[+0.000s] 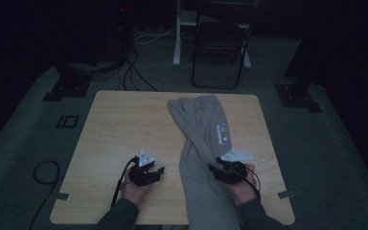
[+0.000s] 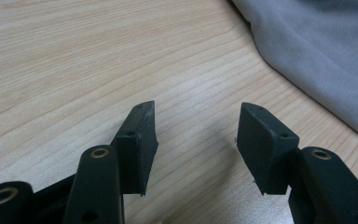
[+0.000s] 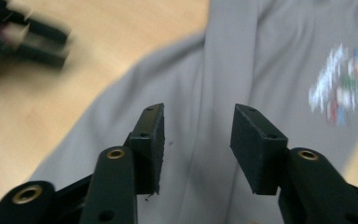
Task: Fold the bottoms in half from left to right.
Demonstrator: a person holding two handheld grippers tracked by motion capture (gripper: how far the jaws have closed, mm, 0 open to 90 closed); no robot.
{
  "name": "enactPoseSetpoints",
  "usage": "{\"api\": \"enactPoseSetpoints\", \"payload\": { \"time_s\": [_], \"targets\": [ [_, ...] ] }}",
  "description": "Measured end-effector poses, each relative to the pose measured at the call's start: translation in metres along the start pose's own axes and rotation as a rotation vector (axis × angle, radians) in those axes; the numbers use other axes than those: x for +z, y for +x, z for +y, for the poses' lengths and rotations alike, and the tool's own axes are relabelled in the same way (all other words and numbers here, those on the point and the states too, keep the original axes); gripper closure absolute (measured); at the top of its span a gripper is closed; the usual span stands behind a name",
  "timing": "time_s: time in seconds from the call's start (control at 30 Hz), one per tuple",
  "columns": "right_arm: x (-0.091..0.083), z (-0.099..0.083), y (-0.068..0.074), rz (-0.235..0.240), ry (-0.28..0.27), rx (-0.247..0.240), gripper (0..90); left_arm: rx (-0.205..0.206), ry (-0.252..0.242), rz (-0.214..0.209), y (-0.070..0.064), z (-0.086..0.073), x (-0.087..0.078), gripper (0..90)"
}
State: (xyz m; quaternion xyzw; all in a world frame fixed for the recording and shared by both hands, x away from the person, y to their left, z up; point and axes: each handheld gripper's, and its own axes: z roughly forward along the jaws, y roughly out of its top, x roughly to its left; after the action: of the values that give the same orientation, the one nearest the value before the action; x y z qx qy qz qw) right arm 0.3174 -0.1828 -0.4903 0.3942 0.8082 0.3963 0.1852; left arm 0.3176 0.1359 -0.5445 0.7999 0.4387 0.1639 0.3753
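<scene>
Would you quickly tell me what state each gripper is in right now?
Left gripper: open, holding nothing, over the bare wooden table.
Right gripper: open, holding nothing, jaws above the grey trousers.

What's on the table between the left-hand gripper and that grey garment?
Nothing: bare light wooden tabletop separates the left gripper from the grey fabric garment. The left gripper view shows it, with its jaws apart over bare wood.
</scene>
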Motion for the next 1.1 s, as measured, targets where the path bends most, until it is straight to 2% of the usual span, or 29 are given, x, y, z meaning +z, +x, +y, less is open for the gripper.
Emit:
{"api": "enactPoseSetpoints", "payload": {
  "time_s": [0.2, 0.33, 0.4, 0.47, 0.53, 0.6, 0.63, 0.7, 0.77, 0.83, 0.9, 1.0, 1.1],
  "targets": [
    [0.063, 0.043, -0.002, -0.02, 0.007, -0.042, 56.4, 0.007, -0.002, 0.007, -0.001, 0.0, 0.0, 47.0],
    [0.102, 0.071, 0.001, -0.062, 0.034, -0.099, 54.9, 0.012, 0.001, 0.009, -0.002, 0.0, 0.0, 46.9],
    [0.124, 0.084, 0.002, -0.096, 0.061, -0.124, 51.6, 0.013, 0.002, 0.008, -0.002, 0.0, 0.0, 46.9],
    [0.141, 0.09, 0.0, -0.116, 0.091, -0.123, 49.7, 0.011, 0.001, 0.008, -0.002, 0.0, 0.0, 46.9],
    [0.159, 0.094, -0.003, -0.12, 0.143, -0.124, 47.9, 0.011, 0.001, 0.007, -0.002, 0.0, 0.0, 46.9],
    [0.172, 0.094, -0.005, -0.165, 0.195, -0.141, 51.8, 0.009, 0.001, 0.006, -0.002, 0.0, 0.0, 46.9],
    [0.176, 0.095, -0.006, -0.186, 0.217, -0.134, 59.2, 0.008, 0.001, 0.006, -0.002, 0.0, 0.0, 46.9],
    [0.175, 0.096, -0.013, -0.183, 0.211, -0.105, 77.4, 0.008, 0.001, 0.006, -0.002, 0.0, 0.0, 46.8],
    [0.168, 0.1, -0.023, -0.168, 0.182, -0.059, 88.1, 0.009, 0.001, 0.006, -0.002, 0.0, 0.0, 46.9],
    [0.155, 0.104, -0.037, -0.137, 0.129, 0.019, 88.7, 0.012, 0.002, 0.008, -0.002, 0.0, 0.0, 46.9],
    [0.141, 0.106, -0.055, -0.129, 0.079, 0.097, 88.9, 0.014, 0.001, 0.007, -0.003, 0.0, 0.0, 46.9],
    [0.119, 0.102, -0.086, -0.148, 0.035, 0.189, 88.8, 0.023, 0.002, 0.012, -0.004, 0.0, 0.0, 46.8],
    [0.1, 0.089, -0.118, -0.191, 0.02, 0.269, 88.8, 0.029, 0.005, 0.015, -0.005, 0.0, 0.0, 46.8]
  ]
}}
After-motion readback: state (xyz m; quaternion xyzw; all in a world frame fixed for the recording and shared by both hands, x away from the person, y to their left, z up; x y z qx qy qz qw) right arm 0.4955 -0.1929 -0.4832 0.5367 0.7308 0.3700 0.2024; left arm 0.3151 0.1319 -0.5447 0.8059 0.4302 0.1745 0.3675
